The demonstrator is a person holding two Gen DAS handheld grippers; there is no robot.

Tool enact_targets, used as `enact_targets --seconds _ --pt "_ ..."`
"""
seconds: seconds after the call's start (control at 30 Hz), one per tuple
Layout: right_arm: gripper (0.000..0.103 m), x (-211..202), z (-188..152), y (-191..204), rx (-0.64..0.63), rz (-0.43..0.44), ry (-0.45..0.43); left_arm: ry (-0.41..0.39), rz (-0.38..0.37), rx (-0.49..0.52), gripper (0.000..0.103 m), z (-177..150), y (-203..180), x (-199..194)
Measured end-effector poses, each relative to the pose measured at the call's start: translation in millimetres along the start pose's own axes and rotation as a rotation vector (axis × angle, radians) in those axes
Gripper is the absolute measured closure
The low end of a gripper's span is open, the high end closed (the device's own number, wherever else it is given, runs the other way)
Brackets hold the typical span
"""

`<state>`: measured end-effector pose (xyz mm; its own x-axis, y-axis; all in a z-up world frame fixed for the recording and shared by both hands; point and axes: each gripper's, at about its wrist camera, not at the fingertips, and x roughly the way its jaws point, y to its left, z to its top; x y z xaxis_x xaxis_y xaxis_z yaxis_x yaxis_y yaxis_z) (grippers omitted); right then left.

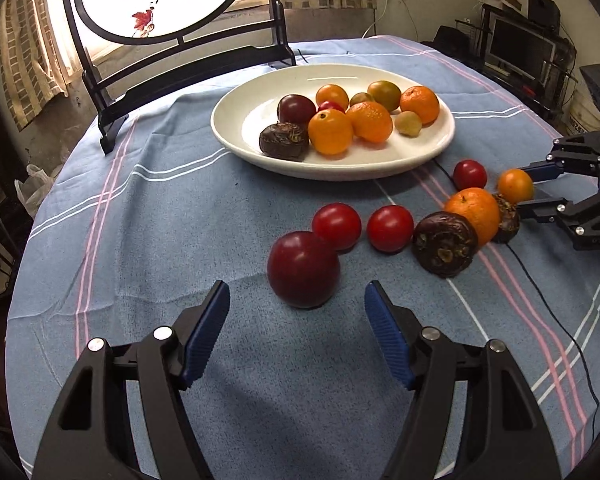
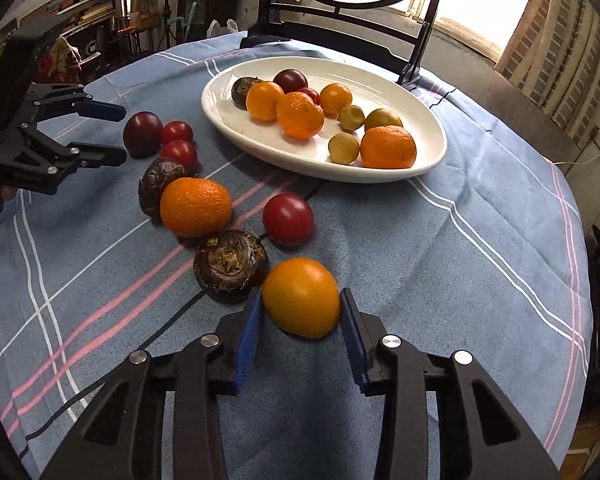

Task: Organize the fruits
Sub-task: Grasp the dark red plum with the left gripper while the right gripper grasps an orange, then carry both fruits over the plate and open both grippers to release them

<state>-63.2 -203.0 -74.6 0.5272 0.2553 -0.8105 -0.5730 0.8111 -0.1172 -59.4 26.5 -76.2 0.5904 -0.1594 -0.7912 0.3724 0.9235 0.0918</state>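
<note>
Fruit is lying strung across the blue checked tablecloth [image 2: 440,264], near the white oval plate [image 2: 428,160] where other fruit is already gathered, so I am judging these loose ones are headed there. I am clenching the right gripper [image 2: 302,312] on the small orange fruit [image 2: 300,298], low over the cloth. I am holding the left gripper [image 1: 298,300] released, level, fingers flanking the dark red plum [image 1: 303,269] without touching.

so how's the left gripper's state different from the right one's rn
The left gripper is open with nothing between its fingers; a dark red plum sits on the cloth just ahead. The right gripper has its blue pads against both sides of a smooth orange fruit. Both are low over the blue tablecloth.
</note>
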Motion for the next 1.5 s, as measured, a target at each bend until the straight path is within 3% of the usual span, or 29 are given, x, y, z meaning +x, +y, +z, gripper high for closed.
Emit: enact_targets --seconds 0.27,0.4,0.7,0.97,1.23,1.5 --pt "0.064 -23.7 -0.2 -14.2 0.101 0.077 -0.064 0.012 -0.026 -0.005 0.035 9.0 0.3 15.4" --pt "0.064 -32.6 -1.2 -15.4 0.122 0.077 -0.082 0.020 -0.053 -0.021 0.064 11.2 1.0 19.1" --pt "0.064 -32.4 -10.7 -12.9 0.159 0.108 -0.089 -0.037 -0.060 -0.012 0.065 4.7 -0.8 -12.2" --pt "0.064 -49.8 26.0 -14.8 0.164 0.098 -0.187 -0.166 -0.016 -0.013 0.065 54.8 -6.6 -41.3" --pt "0.064 -54.2 76.3 -26.5 0.187 0.104 -0.278 -0.198 0.033 -0.029 0.065 107.7 -12.3 -25.6" --pt "0.064 -26.9 105.9 -39.3 0.241 0.113 -0.273 -0.168 0.051 -0.073 0.064 130.0 -5.7 3.7"
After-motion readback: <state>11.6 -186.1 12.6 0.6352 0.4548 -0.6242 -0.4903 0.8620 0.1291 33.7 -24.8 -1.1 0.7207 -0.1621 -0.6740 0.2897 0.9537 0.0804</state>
